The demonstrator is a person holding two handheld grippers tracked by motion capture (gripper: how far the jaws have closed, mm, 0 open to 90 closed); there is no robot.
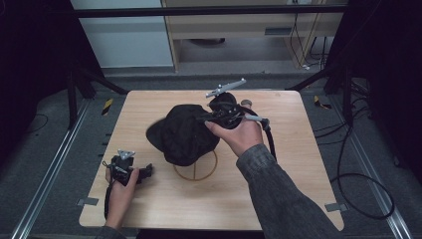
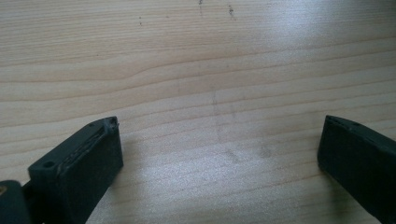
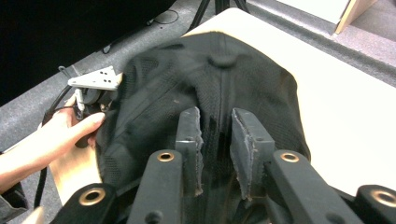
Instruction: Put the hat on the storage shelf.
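The right gripper's [image 3: 215,140] fingers [image 3: 189,140] pinch a fold of the black cap [image 1: 184,133] at frame centre, holding it above a wooden ring [image 1: 196,169] on the surface [image 1: 298,164], while the left gripper [image 1: 130,172], fingers spread and empty, rests lower left, well apart; no lettering is legible.

No words, labels, brands or numbers can be read anywhere. The one sign-like mark is a thin circle crossed by lines [image 1: 196,171], drawn on the pale wooden table [image 1: 298,164] toward its near edge, partly under the black mesh cap [image 1: 184,133].
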